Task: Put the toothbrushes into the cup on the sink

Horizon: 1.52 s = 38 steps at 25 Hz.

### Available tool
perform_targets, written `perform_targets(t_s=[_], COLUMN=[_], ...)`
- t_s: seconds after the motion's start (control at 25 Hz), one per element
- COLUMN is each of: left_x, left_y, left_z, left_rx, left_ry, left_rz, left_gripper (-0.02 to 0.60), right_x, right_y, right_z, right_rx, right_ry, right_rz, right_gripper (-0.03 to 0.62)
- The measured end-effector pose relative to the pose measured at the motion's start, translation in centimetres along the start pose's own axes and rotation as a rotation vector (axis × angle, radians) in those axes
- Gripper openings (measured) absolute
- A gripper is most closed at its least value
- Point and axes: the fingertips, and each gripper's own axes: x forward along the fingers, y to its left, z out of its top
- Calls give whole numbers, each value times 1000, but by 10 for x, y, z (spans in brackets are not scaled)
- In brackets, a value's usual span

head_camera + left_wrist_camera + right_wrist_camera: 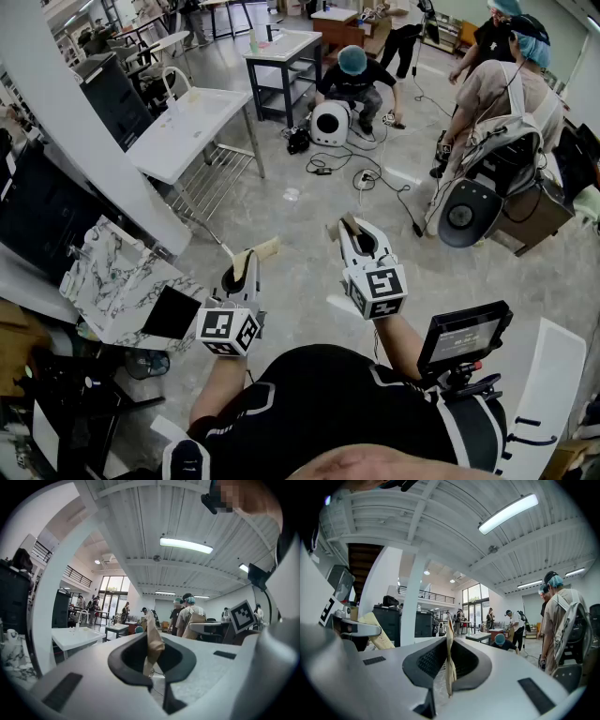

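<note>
No toothbrush or cup can be made out in any view. A white sink (187, 127) with a faucet stands on metal legs at the left; the left gripper view shows it low at the left as the white sink (72, 637). My left gripper (257, 254) is held over the concrete floor, its tan jaws pressed together on nothing; the same left gripper (151, 641) points into the room. My right gripper (346, 228) is beside it, also shut and empty, and the right gripper (449, 660) faces the hall.
A marble-patterned counter (117, 277) with a dark basin is close at my left. Cables (375, 178) lie on the floor ahead. A person in a teal cap (354, 80) crouches by a round white device (330, 122). Another person (506, 103) stands at the right. A monitor (464, 333) is by my right arm.
</note>
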Motion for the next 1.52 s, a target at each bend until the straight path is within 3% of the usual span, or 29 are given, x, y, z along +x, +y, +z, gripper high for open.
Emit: perform_targets(t_s=[0.72, 1.12, 1.52], left_x=[-12, -45, -81], left_y=[7, 38, 80], left_z=[10, 12, 14], left_rx=[1, -16, -22], left_ry=[-9, -28, -47], left_rz=[20, 41, 66], left_gripper=[23, 23, 23], right_x=[-1, 9, 28], right_y=[16, 57, 123], right_z=[16, 12, 20], right_rx=[51, 18, 27], right_ry=[-17, -15, -8], right_rz=[19, 32, 111], right_gripper=[43, 43, 43])
